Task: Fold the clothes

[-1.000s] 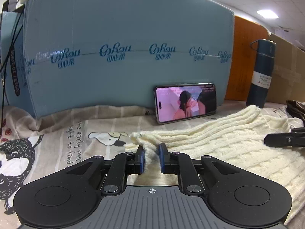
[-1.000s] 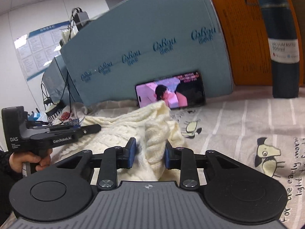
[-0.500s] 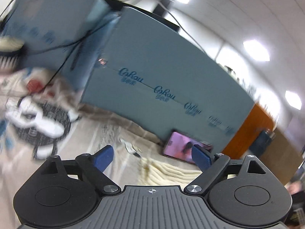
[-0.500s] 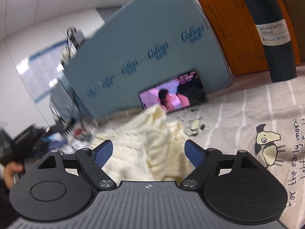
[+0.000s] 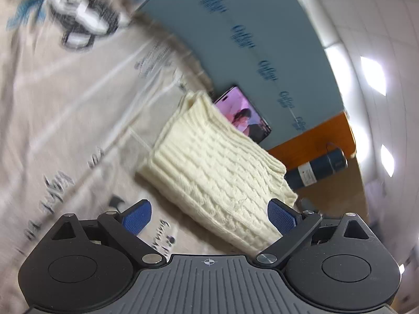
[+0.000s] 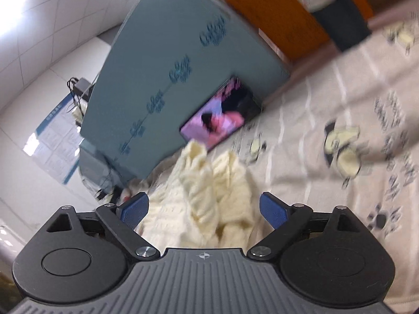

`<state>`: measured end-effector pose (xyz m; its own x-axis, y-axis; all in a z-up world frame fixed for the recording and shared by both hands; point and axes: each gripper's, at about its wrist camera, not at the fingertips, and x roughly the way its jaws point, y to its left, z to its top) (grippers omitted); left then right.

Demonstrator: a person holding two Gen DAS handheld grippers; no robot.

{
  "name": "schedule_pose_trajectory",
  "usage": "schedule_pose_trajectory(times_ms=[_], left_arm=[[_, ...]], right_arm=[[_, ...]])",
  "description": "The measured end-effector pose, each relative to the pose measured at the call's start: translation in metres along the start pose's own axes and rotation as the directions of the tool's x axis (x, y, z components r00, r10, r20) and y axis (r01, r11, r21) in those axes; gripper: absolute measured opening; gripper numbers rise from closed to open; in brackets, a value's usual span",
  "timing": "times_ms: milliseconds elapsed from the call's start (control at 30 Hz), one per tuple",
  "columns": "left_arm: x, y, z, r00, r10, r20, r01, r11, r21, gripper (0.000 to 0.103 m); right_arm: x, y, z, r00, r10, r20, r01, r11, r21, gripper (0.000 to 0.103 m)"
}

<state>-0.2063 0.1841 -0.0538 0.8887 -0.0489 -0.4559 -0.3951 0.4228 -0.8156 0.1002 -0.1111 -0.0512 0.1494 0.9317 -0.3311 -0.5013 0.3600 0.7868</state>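
The cream knitted sweater (image 5: 222,172) is seen lying folded on the printed sheet (image 5: 65,104) in front of the phone (image 5: 243,115), while the left tool (image 5: 209,214) and right tool (image 6: 204,209) are opening, nothing gripped.

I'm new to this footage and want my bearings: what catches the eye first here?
The cream knit sweater lies folded on the printed cloth, just ahead of both wide, still opening grippers, left and right, with neither gripping it. Behind it a lit phone leans on a blue box.
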Motion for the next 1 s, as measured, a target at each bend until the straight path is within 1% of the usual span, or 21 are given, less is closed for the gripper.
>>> schedule_pose_trajectory(times_ms=[67,200,267,367,467,533,633,667,700,733,800,867,900,933,967,1000], left_arm=[[0.009,0.004,0.002,1.000,-0.013,-0.005,0.013,0.999,-0.040,0.097],[0.021,0.000,0.005,1.000,-0.014,0.011,0.014,0.999,-0.042,0.098],[0.031,-0.004,0.009,1.000,-0.006,0.010,0.006,0.999,-0.033,0.099],[0.041,-0.012,0.010,0.999,-0.011,0.033,0.010,1.000,0.018,0.101],[0.050,-0.018,0.004,0.996,-0.037,0.084,0.029,0.995,0.097,0.101],[0.053,-0.020,-0.001,0.991,-0.075,0.112,0.057,0.986,0.154,0.101],[0.055,-0.019,-0.003,0.982,-0.137,0.127,0.114,0.978,0.178,0.100],[0.055,-0.019,-0.003,0.982,-0.139,0.132,0.113,0.977,0.183,0.096],[0.055,-0.018,-0.003,0.981,-0.134,0.138,0.106,0.976,0.191,0.087],[0.055,-0.018,-0.004,0.981,-0.129,0.144,0.099,0.975,0.199,0.081],[0.057,-0.018,-0.005,0.983,-0.111,0.149,0.075,0.972,0.225,0.049],[0.058,-0.020,-0.007,0.984,-0.088,0.157,0.046,0.965,0.256,0.037],[0.058,-0.020,-0.008,0.983,-0.086,0.161,0.041,0.964,0.262,0.033],[0.057,-0.020,-0.009,0.983,-0.087,0.164,0.041,0.963,0.266,0.032],[0.055,-0.021,-0.009,0.982,-0.086,0.170,0.038,0.962,0.271,0.029],[0.053,-0.022,-0.010,0.980,-0.085,0.178,0.033,0.960,0.278,0.029]], right_arm=[[0.004,-0.003,-0.002,0.999,0.010,-0.030,-0.010,1.000,0.022,0.092],[0.010,-0.002,-0.006,0.999,0.006,-0.046,-0.006,1.000,0.008,0.095],[0.012,0.000,-0.008,0.998,0.026,-0.052,-0.026,1.000,-0.004,0.099],[0.017,0.005,-0.012,0.998,0.031,-0.063,-0.033,0.999,-0.030,0.100],[0.024,0.014,-0.019,0.997,0.006,-0.082,-0.013,0.996,-0.089,0.102],[0.027,0.019,-0.024,0.997,-0.007,-0.083,-0.003,0.993,-0.115,0.102],[0.030,0.023,-0.028,0.996,-0.011,-0.085,-0.001,0.991,-0.131,0.101],[0.030,0.023,-0.028,0.996,-0.009,-0.084,-0.002,0.992,-0.129,0.099],[0.030,0.023,-0.029,0.996,-0.008,-0.084,-0.003,0.992,-0.127,0.096],[0.030,0.023,-0.029,0.997,-0.011,-0.082,0.000,0.992,-0.124,0.090],[0.030,0.024,-0.032,0.997,-0.027,-0.076,0.016,0.991,-0.136,0.085],[0.030,0.026,-0.034,0.997,-0.041,-0.069,0.030,0.988,-0.149,0.078],[0.030,0.027,-0.036,0.997,-0.047,-0.065,0.036,0.987,-0.156,0.072],[0.030,0.027,-0.037,0.997,-0.045,-0.067,0.034,0.987,-0.160,0.065],[0.031,0.028,-0.038,0.997,-0.043,-0.069,0.031,0.986,-0.164,0.062],[0.031,0.028,-0.039,0.997,-0.036,-0.073,0.023,0.985,-0.169,0.055]])
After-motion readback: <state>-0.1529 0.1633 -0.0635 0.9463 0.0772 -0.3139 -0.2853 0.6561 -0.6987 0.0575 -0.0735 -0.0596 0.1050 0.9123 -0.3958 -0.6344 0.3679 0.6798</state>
